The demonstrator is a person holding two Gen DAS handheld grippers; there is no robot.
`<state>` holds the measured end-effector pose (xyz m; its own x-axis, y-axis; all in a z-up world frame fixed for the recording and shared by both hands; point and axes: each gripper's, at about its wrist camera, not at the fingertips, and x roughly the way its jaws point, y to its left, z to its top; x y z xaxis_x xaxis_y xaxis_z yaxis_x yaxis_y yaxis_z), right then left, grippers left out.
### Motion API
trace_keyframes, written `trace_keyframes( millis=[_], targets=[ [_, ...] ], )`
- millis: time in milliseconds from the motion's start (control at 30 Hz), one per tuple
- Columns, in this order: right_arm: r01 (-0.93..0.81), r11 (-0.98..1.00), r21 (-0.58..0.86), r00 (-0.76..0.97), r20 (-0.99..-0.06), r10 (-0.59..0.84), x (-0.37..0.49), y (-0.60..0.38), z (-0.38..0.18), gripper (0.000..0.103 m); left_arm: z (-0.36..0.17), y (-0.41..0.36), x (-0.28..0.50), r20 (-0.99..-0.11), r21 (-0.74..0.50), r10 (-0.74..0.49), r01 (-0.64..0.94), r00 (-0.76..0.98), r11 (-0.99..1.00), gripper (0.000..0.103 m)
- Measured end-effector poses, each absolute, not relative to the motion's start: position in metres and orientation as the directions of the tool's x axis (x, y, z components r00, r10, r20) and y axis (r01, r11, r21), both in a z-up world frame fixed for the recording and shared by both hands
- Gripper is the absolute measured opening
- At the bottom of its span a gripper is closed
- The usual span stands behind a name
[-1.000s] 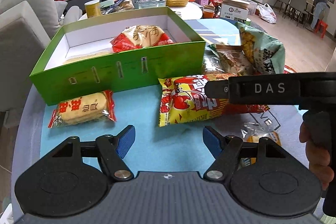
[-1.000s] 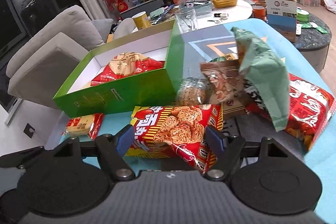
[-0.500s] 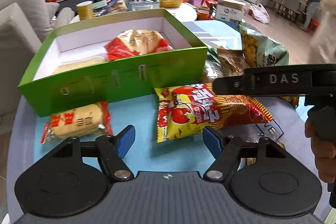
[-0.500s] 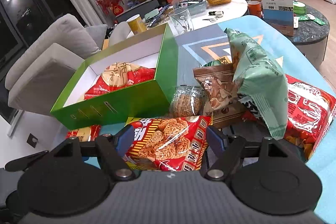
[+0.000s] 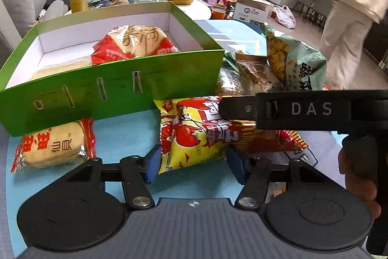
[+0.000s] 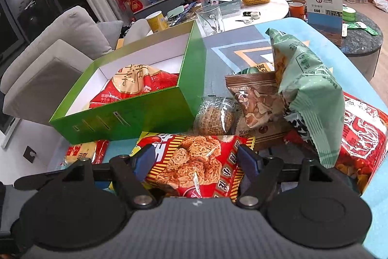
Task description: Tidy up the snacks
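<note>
A yellow-and-red lobster snack bag [image 5: 194,137] lies on the blue mat in front of the open green box [image 5: 109,94]. My left gripper [image 5: 194,166] has the bag's near yellow end between its blue pads. Its jaws are closing, the pads stand at the bag's edges, and I see no squeeze. My right gripper [image 6: 196,162] is shut on the bag's other end [image 6: 198,162], the red end that pictures noodle rounds. In the left wrist view the right gripper [image 5: 228,111] reaches in from the right over the bag. The box holds a red-and-gold bag [image 5: 135,43] and a pale packet [image 5: 60,67].
A rice cracker pack [image 5: 53,147] lies against the box's front left. Right of the box are piled a green bag [image 6: 308,89], a brown bag [image 6: 257,98], a round noodle cake [image 6: 215,118] and a big red bag [image 6: 359,132]. A person [image 5: 351,4] walks at the far right.
My left gripper has moved in onto the lobster bag's near end and its jaws have narrowed. A person has walked into view at the right. The right gripper has stayed put.
</note>
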<state>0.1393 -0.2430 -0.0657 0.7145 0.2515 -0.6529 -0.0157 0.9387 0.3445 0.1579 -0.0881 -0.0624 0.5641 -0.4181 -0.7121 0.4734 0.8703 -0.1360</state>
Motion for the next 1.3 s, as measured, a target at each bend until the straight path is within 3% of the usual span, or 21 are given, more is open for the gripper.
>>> trace_keyframes(
  millis=[67, 467, 600, 667, 733, 800, 1000, 1100, 1133, 1167, 1300],
  targets=[
    [-0.026, 0.934, 0.357, 0.713, -0.648, 0.268, 0.137, -0.242, -0.063, 0.024, -0.061, -0.088, 0.156, -0.709, -0.147, -0.431, 0.481, 0.558, 0.864, 0.048],
    [-0.126, 0.894, 0.431, 0.72, -0.58, 0.381, 0.119, -0.222, -0.033, 0.021, -0.031, -0.079, 0.126, -0.636, -0.101, -0.46, 0.524, 0.62, 0.846, 0.048],
    [-0.099, 0.918, 0.384, 0.749, -0.579, 0.323, 0.114, -0.223, -0.027, 0.021, -0.033, -0.074, 0.125, -0.648, -0.08, -0.427, 0.501, 0.631, 0.862, 0.048],
    [-0.062, 0.928, 0.366, 0.752, -0.594, 0.284, 0.114, -0.233, -0.029, 0.036, -0.037, -0.071, 0.125, -0.662, -0.081, -0.417, 0.494, 0.622, 0.866, 0.049],
    [-0.007, 0.937, 0.349, 0.747, -0.621, 0.236, 0.115, -0.245, -0.034, 0.042, -0.041, -0.07, 0.127, -0.674, -0.095, -0.418, 0.489, 0.609, 0.867, 0.054],
    [0.034, 0.933, 0.357, 0.733, -0.644, 0.219, 0.118, -0.255, -0.042, 0.042, -0.046, -0.071, 0.131, -0.688, -0.107, -0.414, 0.482, 0.596, 0.87, 0.06],
    [0.047, 0.912, 0.407, 0.693, -0.671, 0.264, 0.13, -0.257, -0.06, 0.043, -0.058, -0.08, 0.139, -0.712, -0.095, -0.406, 0.494, 0.573, 0.864, 0.061],
    [0.022, 0.916, 0.4, 0.687, -0.671, 0.277, 0.133, -0.253, -0.062, 0.042, -0.062, -0.081, 0.144, -0.711, -0.118, -0.418, 0.491, 0.566, 0.863, 0.059],
    [0.012, 0.917, 0.399, 0.683, -0.673, 0.284, 0.134, -0.252, -0.063, 0.039, -0.064, -0.081, 0.146, -0.711, -0.135, -0.432, 0.496, 0.554, 0.858, 0.052],
    [0.007, 0.92, 0.392, 0.68, -0.676, 0.283, 0.136, -0.25, -0.064, 0.033, -0.065, -0.081, 0.148, -0.716, -0.151, -0.44, 0.495, 0.542, 0.855, 0.05],
    [-0.01, 0.93, 0.368, 0.692, -0.668, 0.272, 0.129, -0.25, -0.06, 0.029, -0.063, -0.081, 0.145, -0.697, -0.143, -0.443, 0.497, 0.563, 0.856, 0.047]
  ],
)
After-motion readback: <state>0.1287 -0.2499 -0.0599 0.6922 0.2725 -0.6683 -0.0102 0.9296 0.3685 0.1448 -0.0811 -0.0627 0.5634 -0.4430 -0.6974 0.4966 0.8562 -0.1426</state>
